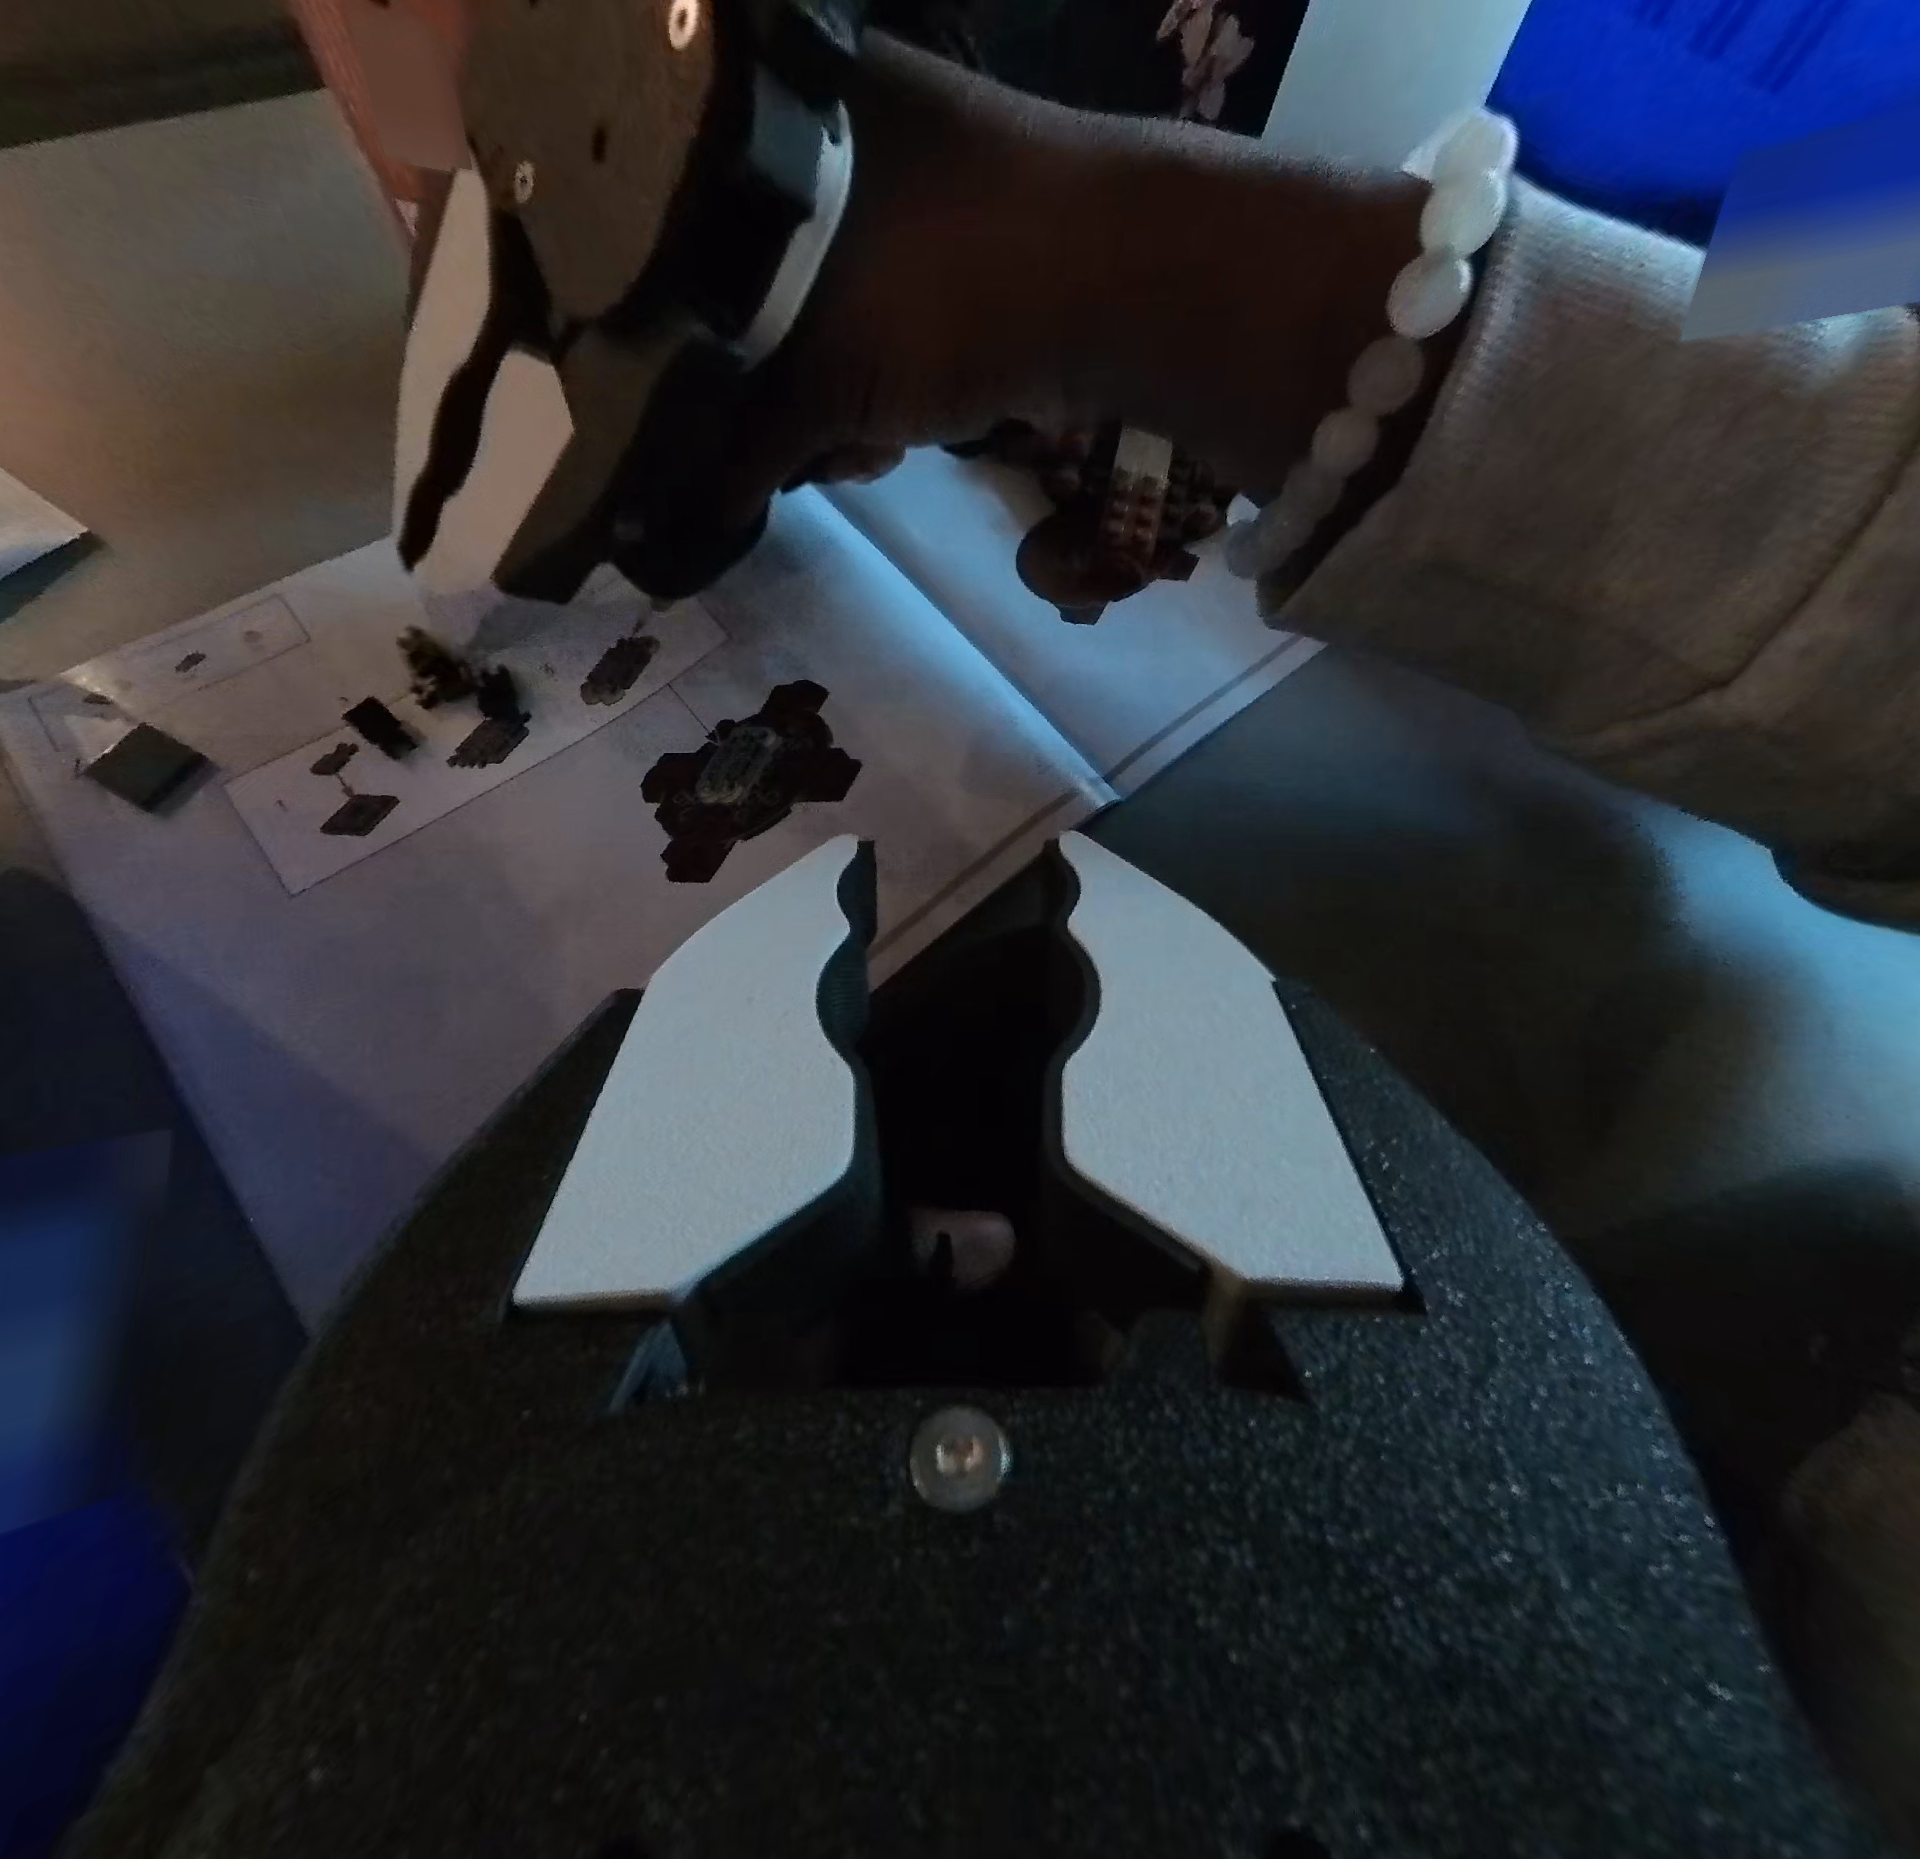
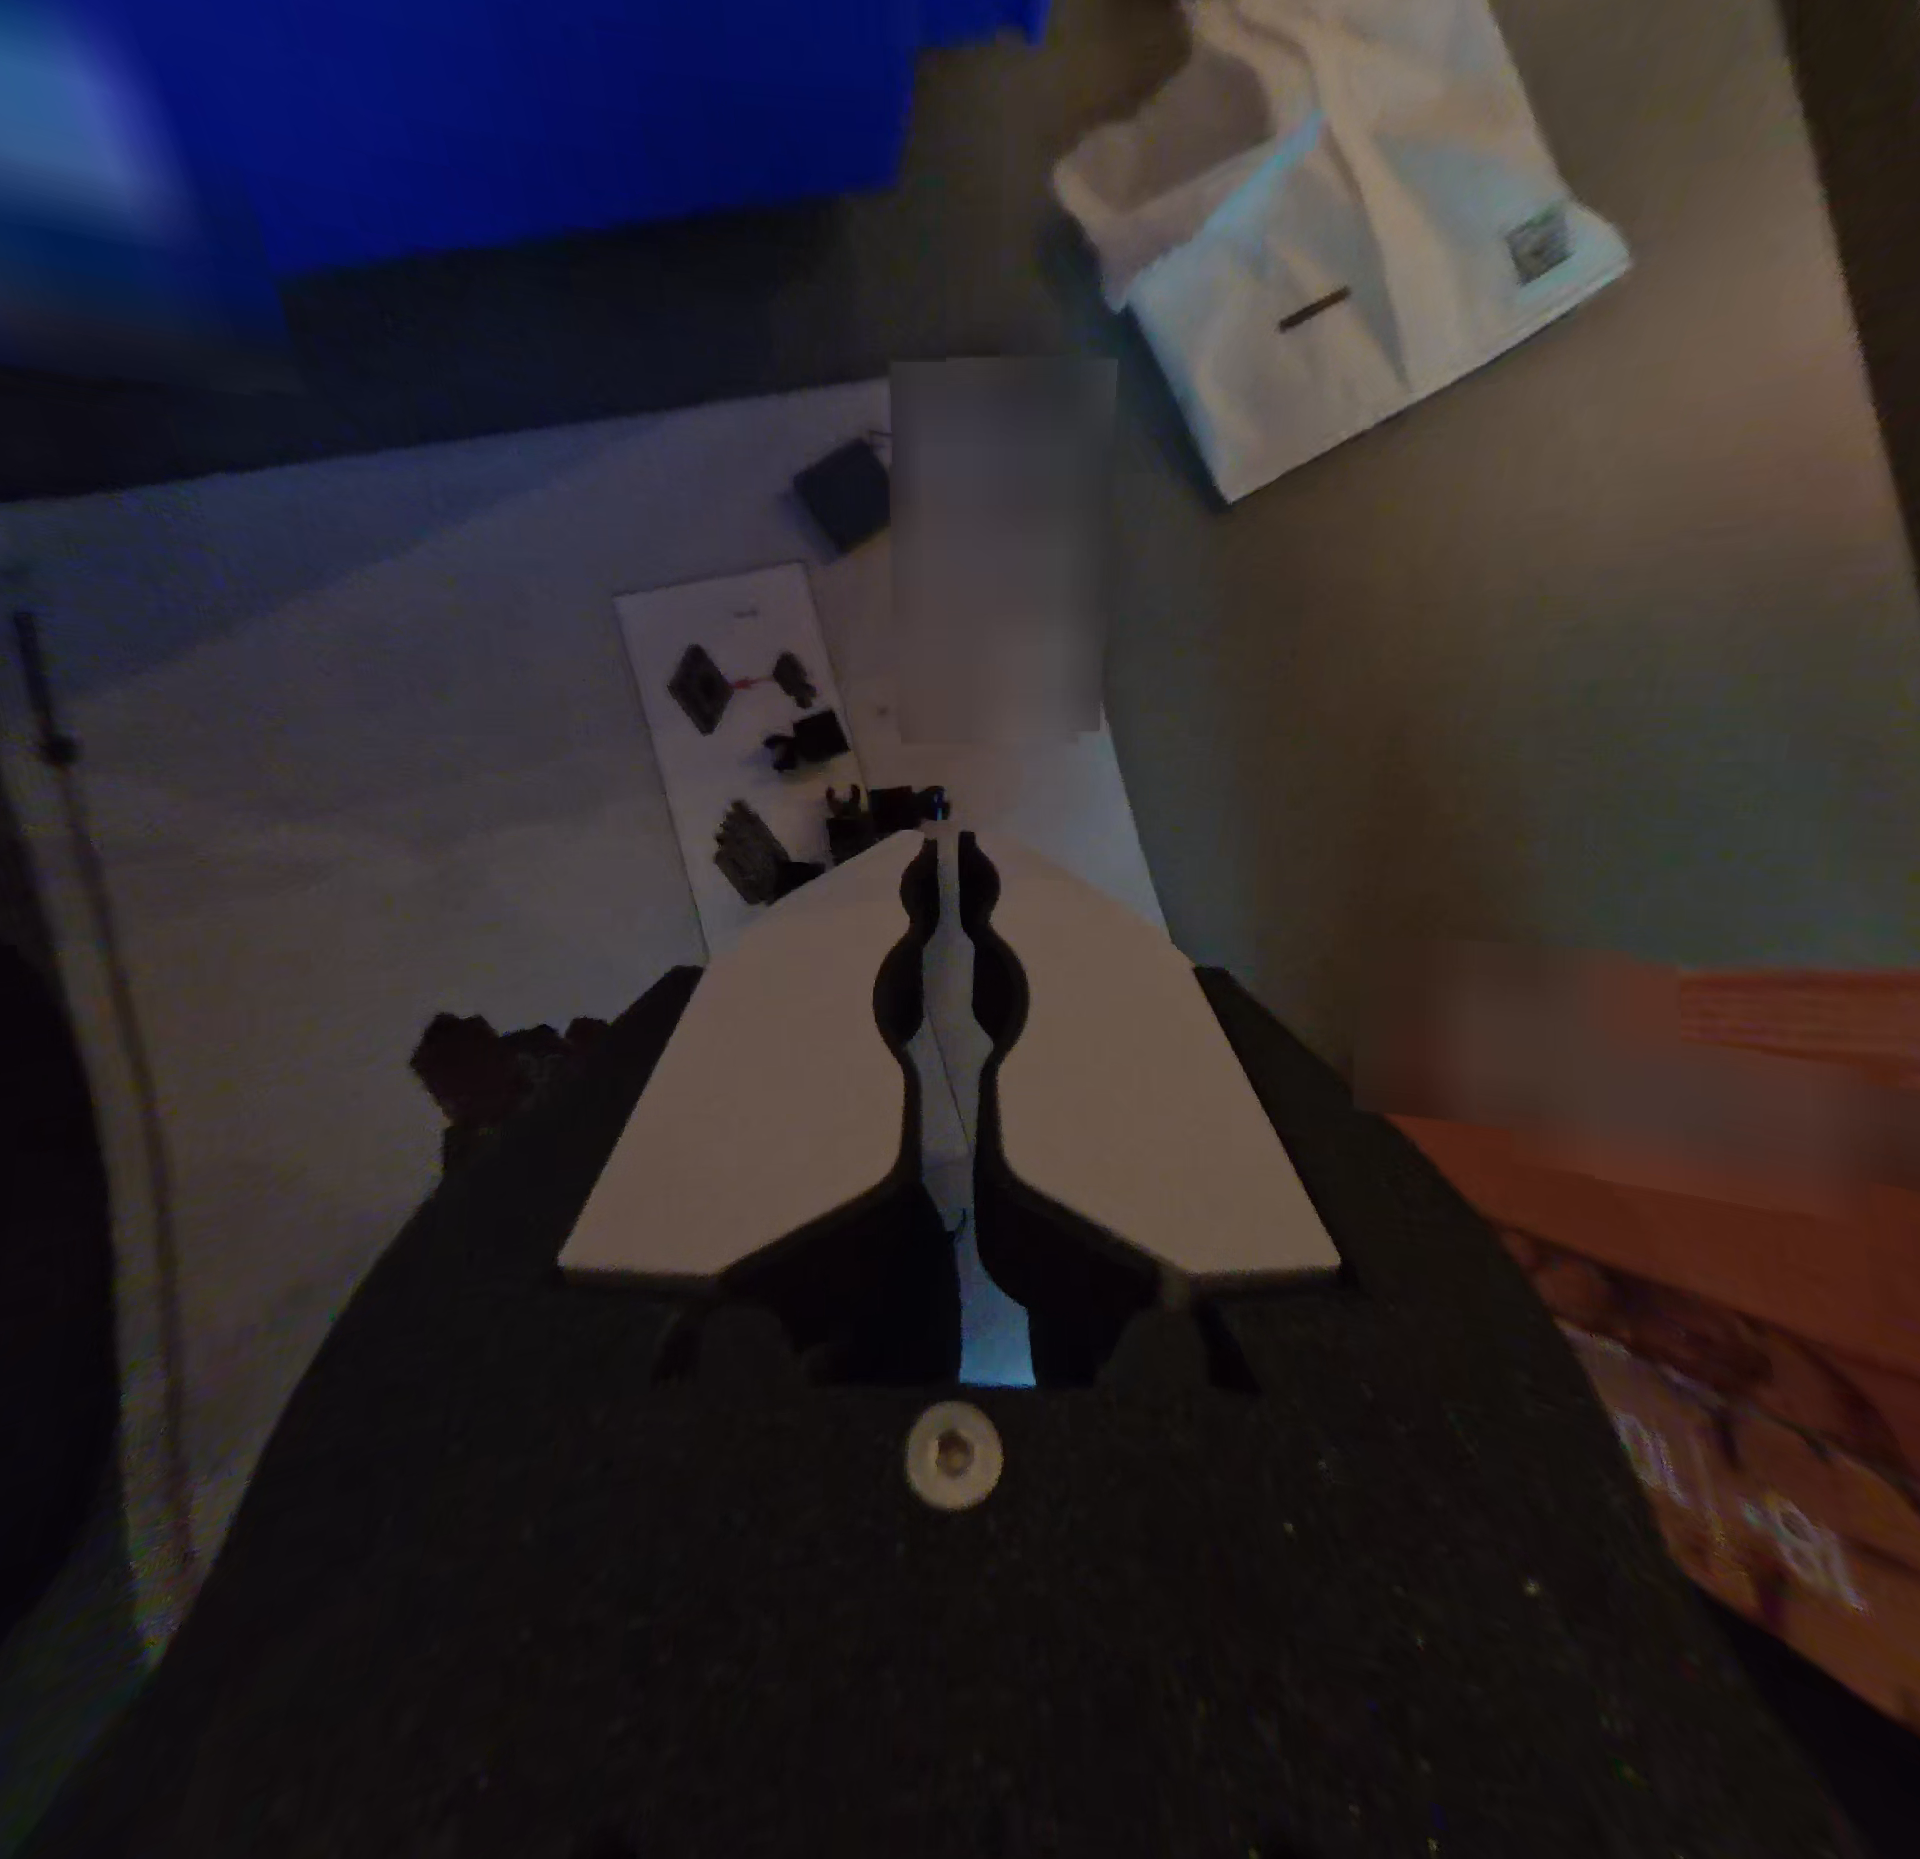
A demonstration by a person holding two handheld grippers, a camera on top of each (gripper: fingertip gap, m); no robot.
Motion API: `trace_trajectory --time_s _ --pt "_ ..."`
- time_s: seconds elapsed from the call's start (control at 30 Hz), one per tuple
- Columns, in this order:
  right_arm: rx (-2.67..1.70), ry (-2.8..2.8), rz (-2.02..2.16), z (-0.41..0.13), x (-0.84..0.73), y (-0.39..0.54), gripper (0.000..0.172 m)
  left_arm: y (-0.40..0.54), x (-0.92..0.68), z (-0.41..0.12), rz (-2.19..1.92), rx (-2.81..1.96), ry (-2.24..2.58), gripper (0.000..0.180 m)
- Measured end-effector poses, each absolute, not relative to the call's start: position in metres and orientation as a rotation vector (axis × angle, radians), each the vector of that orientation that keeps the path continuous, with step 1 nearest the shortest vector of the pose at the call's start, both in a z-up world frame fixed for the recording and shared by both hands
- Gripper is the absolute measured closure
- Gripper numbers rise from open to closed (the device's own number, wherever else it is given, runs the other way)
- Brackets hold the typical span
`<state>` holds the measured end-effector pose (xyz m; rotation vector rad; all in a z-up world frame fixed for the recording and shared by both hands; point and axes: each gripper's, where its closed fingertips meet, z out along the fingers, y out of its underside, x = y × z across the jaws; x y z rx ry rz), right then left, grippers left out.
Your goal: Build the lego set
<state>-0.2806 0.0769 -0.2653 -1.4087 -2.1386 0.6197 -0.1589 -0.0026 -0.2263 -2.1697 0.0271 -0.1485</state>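
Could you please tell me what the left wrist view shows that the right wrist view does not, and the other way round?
Only the left wrist view shows the left gripper, jaws apart with nothing between, a hand wearing a white bead bracelet, and a brown brick model.

Only the right wrist view shows a white folded bag and an orange box.

Both show the open instruction booklet, small dark pieces on it, and the right gripper, fingertips together.

Both wrist cameras look steeply down, close over the open instruction booklet (image 1: 540,916); the 2 views share its diagram page.
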Motion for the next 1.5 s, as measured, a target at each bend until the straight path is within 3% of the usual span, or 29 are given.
trace_trajectory --time_s 0.13,0.27,0.43,0.8,0.9,1.13,1.33,1.5 --pt "-1.383 -2.181 0.671 -0.256 -0.267 0.069 0.165 -0.003 -0.158 -0.227 -0.144 -2.173 0.034 0.15" --pt "-1.387 -2.246 0.654 -0.267 -0.261 0.061 0.142 -0.002 -0.158 -0.229 -0.144 -2.182 0.04 0.149" --pt "-1.389 -2.169 0.68 -0.265 -0.28 0.069 0.165 -0.002 -0.158 -0.227 -0.125 -2.183 0.058 0.149" --pt "-1.344 -2.15 0.63 -0.262 -0.295 0.054 0.144 -0.002 -0.157 -0.228 -0.123 -2.183 0.066 0.148" --pt "-1.355 -2.087 0.582 -0.26 -0.298 0.065 0.152 -0.003 -0.157 -0.228 -0.119 -2.181 0.069 0.148" --pt "-1.436 -2.02 0.664 -0.244 -0.277 0.081 0.153 -0.004 -0.156 -0.228 -0.127 -2.175 0.07 0.148" --pt "-1.508 -2.074 0.614 -0.261 -0.26 0.085 0.166 -0.003 -0.156 -0.229 -0.122 -2.179 0.073 0.147" --pt "-1.497 -2.077 0.657 -0.267 -0.272 0.078 0.168 -0.003 -0.158 -0.229 -0.114 -2.179 0.06 0.148"
